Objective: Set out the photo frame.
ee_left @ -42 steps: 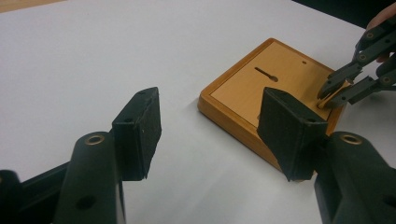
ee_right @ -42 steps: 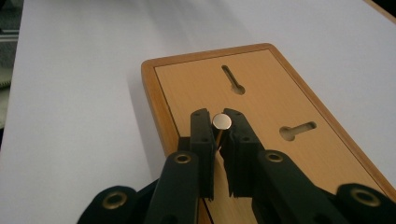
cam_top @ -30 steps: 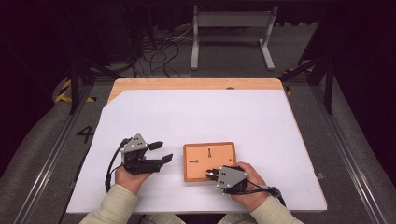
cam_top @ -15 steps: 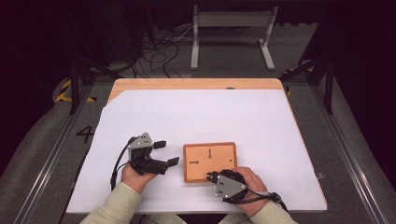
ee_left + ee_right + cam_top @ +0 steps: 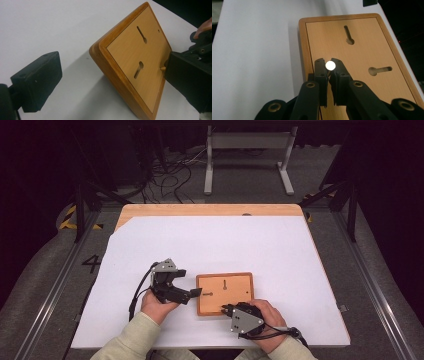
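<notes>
A wooden board (image 5: 225, 293) with a raised rim is seen lying flat on the white sheet (image 5: 225, 245) that covers the table, in the near middle of it, between the two hands. Two keyhole-shaped slots (image 5: 349, 35) are cut into its recessed face: one runs toward the far edge, the other (image 5: 380, 70) lies crosswise closer to the board's left side. The right gripper (image 5: 330, 65) is held at the board's near edge, just above its near right corner, and its jaws are closed on a small peg whose round pale head (image 5: 330, 65) is seen between the tips in the right gripper view; the peg is over the board's face, near its near left part, and whether it touches the wood cannot be told. The left gripper (image 5: 186, 282) is placed at the board's left edge with its jaws spread wide; they have just been opening, and nothing is pressed between them. In the left gripper view the board's left corner lies between the two jaws, one jaw over the sheet and the other over the board's face. The person's left hand (image 5: 156, 306) rests on the sheet behind that gripper.
</notes>
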